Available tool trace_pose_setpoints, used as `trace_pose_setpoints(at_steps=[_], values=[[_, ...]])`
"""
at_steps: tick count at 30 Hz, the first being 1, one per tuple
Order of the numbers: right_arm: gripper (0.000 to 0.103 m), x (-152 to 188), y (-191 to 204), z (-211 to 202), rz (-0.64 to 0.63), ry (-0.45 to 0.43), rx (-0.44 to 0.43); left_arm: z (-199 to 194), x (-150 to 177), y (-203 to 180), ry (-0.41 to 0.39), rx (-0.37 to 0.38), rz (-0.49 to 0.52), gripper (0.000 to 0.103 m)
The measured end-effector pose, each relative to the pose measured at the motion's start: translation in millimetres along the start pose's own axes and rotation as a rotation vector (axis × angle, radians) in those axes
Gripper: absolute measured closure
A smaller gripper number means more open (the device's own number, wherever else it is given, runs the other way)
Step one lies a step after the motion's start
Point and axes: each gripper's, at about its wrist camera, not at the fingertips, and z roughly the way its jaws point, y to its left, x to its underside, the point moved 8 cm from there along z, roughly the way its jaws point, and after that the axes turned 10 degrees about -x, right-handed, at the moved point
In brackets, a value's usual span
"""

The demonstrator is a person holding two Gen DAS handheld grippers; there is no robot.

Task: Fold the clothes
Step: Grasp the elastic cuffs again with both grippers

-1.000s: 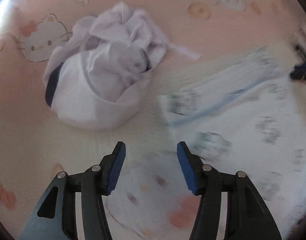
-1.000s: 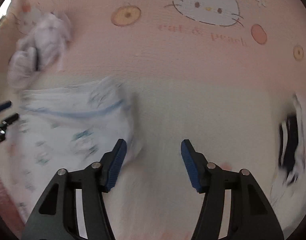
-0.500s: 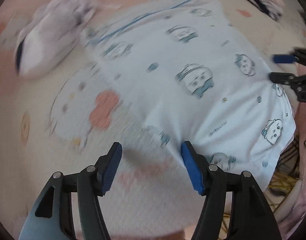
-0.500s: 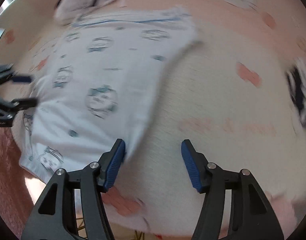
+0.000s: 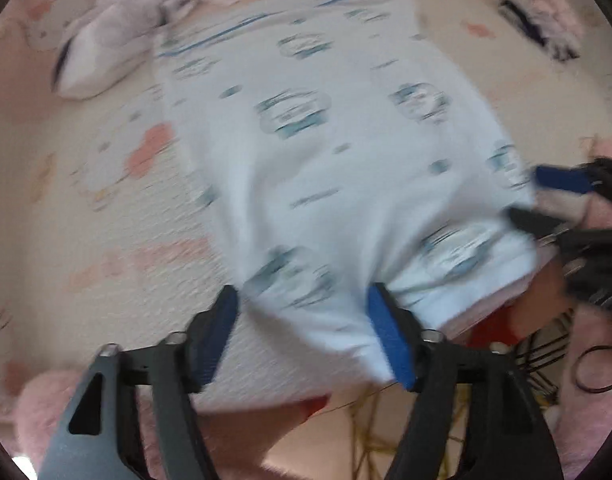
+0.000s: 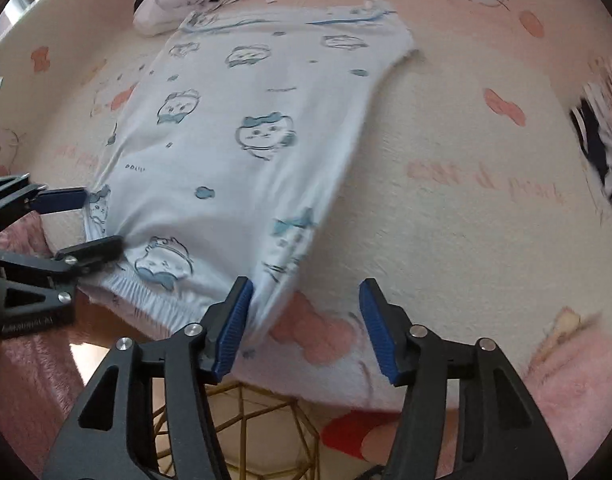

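Left claw (image 5: 302,332): its jaws have just been opening and now stand wide apart, straddling the near hem corner of the light blue printed garment (image 5: 326,152); the cloth lies between the pads, but no pad presses on it. Right claw (image 6: 304,322): jaws apart and unchanged in spread, with the opposite hem corner just beside its left pad and bare bedspread (image 6: 446,208) between the fingers. A second ago the garment lay to the side of both claws; both have since travelled to its near hem at the bed's edge. Judgement: the garment is spread flat, and the next step is a two-corner pinch for the first fold. Beyond the garment's far edge, left of the left claw, rests a crumpled white garment (image 5: 114,40); far right lies a dark-and-white striped item (image 6: 602,148).
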Motion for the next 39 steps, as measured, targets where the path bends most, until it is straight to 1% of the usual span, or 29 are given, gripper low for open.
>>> trace_pose_setpoints(at_steps=[3, 4, 5, 7, 9, 10, 12, 14, 16, 18, 19, 22, 25, 26, 27, 28, 29, 31, 34, 36, 37, 38, 39], values=[[0.045, 2.2, -3.5, -7.7, 0.040, -0.011, -0.016, -4.3, -0.8, 15.2, 0.010, -0.006, -0.088, 0.029], [0.045, 2.4, -3.4, -10.1, 0.048, -0.016, -0.020, -6.5, -0.8, 18.5, 0.008, 0.015, -0.128, 0.029], [0.045, 1.8, -0.2, -13.2, 0.057, -0.031, -0.036, -9.1, 0.1, 21.2, 0.007, 0.057, -0.183, 0.029], [0.044, 0.5, 8.9, -16.4, 0.087, -0.055, -0.109, -13.8, 4.3, 23.9, 0.009, 0.184, -0.315, 0.029], [0.044, 0.9, 16.6, -14.0, 0.125, -0.056, -0.184, -15.7, 10.7, 19.8, 0.015, 0.329, -0.416, 0.034], [0.044, 1.9, 19.5, -11.0, 0.144, -0.049, -0.216, -15.5, 13.8, 16.7, 0.023, 0.383, -0.447, 0.036], [0.045, 13.6, 14.0, -4.9, 0.148, -0.027, -0.214, -14.4, 21.2, 7.1, 0.045, 0.450, -0.482, 0.042], [0.044, 11.0, 14.0, -2.6, 0.142, -0.004, -0.200, -13.5, 28.6, -3.0, 0.068, 0.512, -0.515, 0.045], [0.043, 14.0, 16.4, -0.8, 0.153, -0.002, -0.210, -12.4, 29.5, -15.4, 0.077, 0.566, -0.534, 0.047], [0.044, 12.8, 18.8, 1.2, 0.152, -0.008, -0.210, -9.7, 26.3, -23.8, 0.076, 0.586, -0.543, 0.047], [0.044, 14.5, 18.4, 0.5, 0.150, -0.010, -0.210, -7.5, 25.1, -26.3, 0.078, 0.585, -0.546, 0.047], [0.043, 19.8, 17.3, -1.6, 0.143, -0.014, -0.211, 0.9, 23.9, -25.5, 0.098, 0.605, -0.578, 0.048], [0.043, 22.6, 21.4, 0.8, 0.152, -0.006, -0.260, 8.6, 18.4, -21.0, 0.101, 0.663, -0.610, 0.048], [0.045, 23.8, 22.7, 0.6, 0.157, -0.004, -0.275, 8.8, 19.5, -20.3, 0.104, 0.687, -0.623, 0.049], [0.046, 23.4, 23.0, 1.1, 0.160, -0.004, -0.284, 7.9, 22.0, -20.0, 0.110, 0.713, -0.637, 0.052], [0.051, 22.6, 22.4, 0.4, 0.171, -0.007, -0.292, 6.9, 24.4, -19.7, 0.115, 0.739, -0.651, 0.055], [0.055, 21.9, 21.9, -0.1, 0.182, -0.009, -0.300, 6.0, 27.2, -18.1, 0.120, 0.747, -0.658, 0.057], [0.056, 17.9, 21.5, 6.5, 0.185, -0.017, -0.309, 3.7, 30.3, -14.3, 0.122, 0.745, -0.660, 0.058], [0.055, 11.9, 20.9, 16.4, 0.189, -0.028, -0.322, 1.9, 22.4, -14.6, 0.117, 0.729, -0.638, 0.058], [0.050, 9.7, 24.0, 18.8, 0.175, -0.033, -0.315, -0.3, 22.3, -11.5, 0.112, 0.712, -0.615, 0.052], [0.050, 9.0, 27.0, 20.4, 0.160, -0.029, -0.303, -3.5, 25.8, -6.7, 0.105, 0.705, -0.601, 0.051], [0.058, 16.2, 18.3, 11.5, 0.132, -0.025, -0.282, -6.1, 25.3, -6.6, 0.093, 0.697, -0.584, 0.051], [0.063, 17.6, 20.2, 10.7, 0.112, -0.018, -0.273, -8.3, 23.2, -8.5, 0.079, 0.689, -0.565, 0.053]])
